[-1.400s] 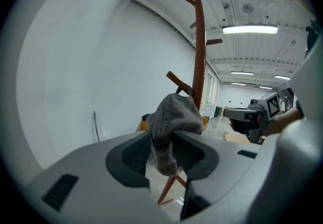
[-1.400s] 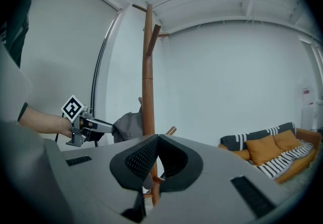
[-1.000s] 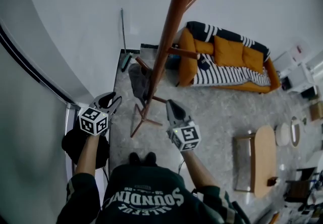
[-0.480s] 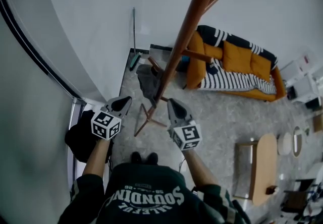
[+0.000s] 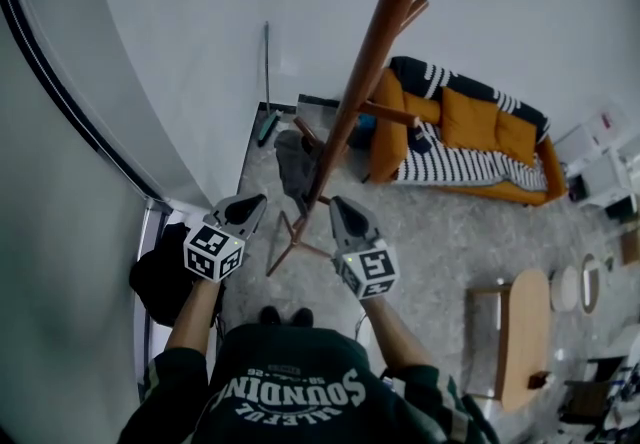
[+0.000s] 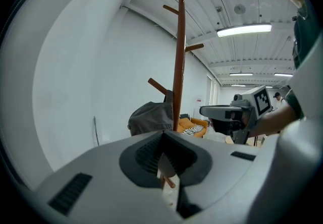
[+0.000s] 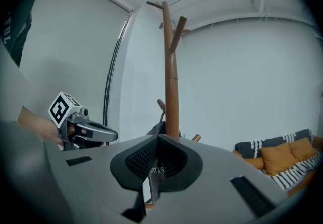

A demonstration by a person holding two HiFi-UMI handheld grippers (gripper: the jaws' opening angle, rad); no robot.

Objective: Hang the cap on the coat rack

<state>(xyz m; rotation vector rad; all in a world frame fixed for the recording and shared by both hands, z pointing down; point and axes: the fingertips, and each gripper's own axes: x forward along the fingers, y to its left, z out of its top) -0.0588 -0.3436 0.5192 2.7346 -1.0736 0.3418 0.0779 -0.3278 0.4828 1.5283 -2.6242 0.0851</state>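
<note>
Shows grey cap [image 5: 293, 160] hanging on a low peg of the wooden coat rack [image 5: 380, 42], against its pole. Finds left gripper [image 5: 258, 200] clenched on nothing, right gripper [image 5: 340, 202] likewise clenched empty, both apart from the cap.

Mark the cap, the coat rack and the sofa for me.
cap [image 6: 151, 117]: left gripper view, on its grey crown.
coat rack [image 5: 375, 62]: head view, on the main pole.
sofa [image 5: 470, 117]: head view, on an orange cushion.
</note>
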